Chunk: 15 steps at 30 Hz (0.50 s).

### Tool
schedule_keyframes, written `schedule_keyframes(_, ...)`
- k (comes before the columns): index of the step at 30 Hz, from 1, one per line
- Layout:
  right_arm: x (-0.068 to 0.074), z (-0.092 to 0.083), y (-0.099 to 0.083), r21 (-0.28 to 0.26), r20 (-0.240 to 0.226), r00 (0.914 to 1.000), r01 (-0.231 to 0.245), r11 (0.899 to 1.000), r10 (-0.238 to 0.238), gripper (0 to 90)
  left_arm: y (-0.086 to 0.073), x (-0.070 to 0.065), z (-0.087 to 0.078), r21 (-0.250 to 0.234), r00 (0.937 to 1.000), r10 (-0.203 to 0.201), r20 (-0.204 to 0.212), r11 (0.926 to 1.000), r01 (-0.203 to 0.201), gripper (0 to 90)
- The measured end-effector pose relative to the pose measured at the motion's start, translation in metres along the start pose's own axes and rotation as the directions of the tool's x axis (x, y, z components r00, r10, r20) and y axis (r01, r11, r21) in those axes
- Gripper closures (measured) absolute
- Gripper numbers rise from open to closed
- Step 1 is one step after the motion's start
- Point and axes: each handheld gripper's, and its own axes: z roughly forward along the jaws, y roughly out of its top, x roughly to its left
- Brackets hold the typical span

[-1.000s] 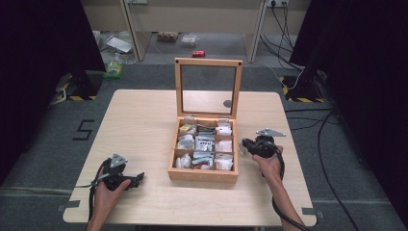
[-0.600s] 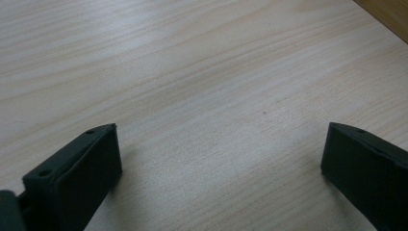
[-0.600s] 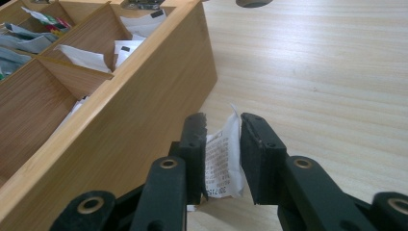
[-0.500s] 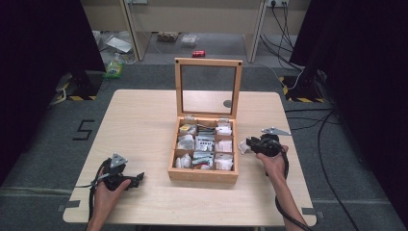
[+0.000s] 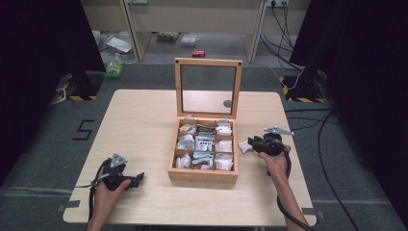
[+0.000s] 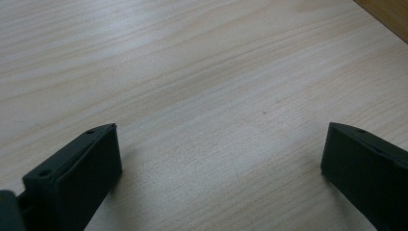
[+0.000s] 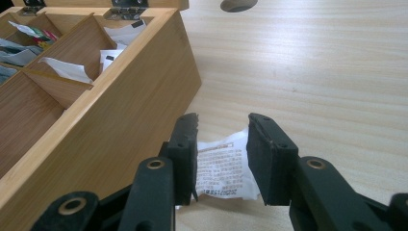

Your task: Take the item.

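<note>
**A:** If sighting along the right gripper (image 7: 222, 120), clenched on anything?

**B:** No, released. Jaws just been opening, now parted a little, with the pads off the paper. Between them, low down near their roots: white printed packet (image 7: 223, 166), flat on the table (image 7: 312, 72), one edge tucked behind the right-hand jaw.

**A:** And just past the tips?

**B:** Bare wood grain straight ahead. Close on the left of the left-hand jaw: side wall of the wooden box (image 7: 139, 91). Cannot tell whether touching it.

**A:** Farther along that side?

**B:** Open compartments (image 7: 72, 53) with white and coloured sachets (image 7: 67, 70) inside. Beyond those, metal hinges (image 7: 129, 4) at the back edge. Far ahead, a round hole (image 7: 238, 4) in the tabletop.

**A:** Seen from above?

**B:** Lid (image 5: 208, 62) standing upright behind the box, glass panel in a wooden frame.

**A:** Left gripper (image 6: 222, 126)?

**B:** Released too. Jaws spread wide, nothing between them but plain tabletop. Well apart from the box, off to its other side, low over the near part of the table, held in a hand.
</note>
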Motion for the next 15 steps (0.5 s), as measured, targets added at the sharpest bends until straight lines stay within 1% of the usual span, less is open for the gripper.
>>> schedule_keyframes(1, 0.0003, -0.0012, 0.0004, -0.003, 0.000, 0.9999, -0.017, 1.000, 0.017, 63.0, 0.0000, 0.0000, 0.0000, 0.000, 1.0000, 0.000, 0.000, 1.0000, 0.000, 0.0)
schedule_keyframes(5, -0.0001, -0.0018, 0.0017, -0.010, -0.006, 0.9999, -0.010, 1.000, 0.010, 61.3, 0.0000, 0.0000, 0.0000, 0.000, 1.0000, 0.000, 0.000, 1.0000, 0.000, 0.0)
schedule_keyframes(6, 0.0003, -0.0022, 0.0021, -0.015, -0.006, 0.9998, -0.021, 1.000, 0.020, 60.2, 0.0000, 0.0000, 0.0000, 0.000, 1.0000, 0.000, 0.000, 1.0000, 0.000, 0.0)
schedule_keyframes(7, 0.0003, -0.0022, 0.0021, -0.015, -0.006, 0.9998, -0.021, 1.000, 0.020, 60.2, 0.0000, 0.0000, 0.0000, 0.000, 1.0000, 0.000, 0.000, 1.0000, 0.000, 0.0)
schedule_keyframes(10, 0.0009, -0.0023, 0.0031, -0.012, -0.011, 0.9997, -0.023, 1.000, 0.023, 56.2, 0.0000, 0.0000, 0.0000, 0.000, 1.0000, 0.000, 0.000, 1.0000, 0.000, 0.0)
schedule_keyframes(13, 0.0013, -0.0027, 0.0047, -0.019, -0.008, 0.9997, -0.024, 1.000, 0.024, 52.4, 0.0000, 0.0000, 0.0000, 0.000, 1.0000, 0.000, 0.000, 1.0000, 0.000, 0.0)
schedule_keyframes(14, 0.0022, -0.0031, 0.0060, -0.021, -0.009, 0.9995, -0.030, 0.999, 0.030, 48.9, 0.0000, 0.0000, 0.0000, 0.000, 1.0000, 0.000, 0.000, 1.0000, 0.000, 0.0)
schedule_keyframes(15, 0.0022, -0.0031, 0.0060, -0.021, -0.009, 0.9995, -0.030, 0.999, 0.030, 48.9, 0.0000, 0.0000, 0.0000, 0.000, 1.0000, 0.000, 0.000, 1.0000, 0.000, 0.0)
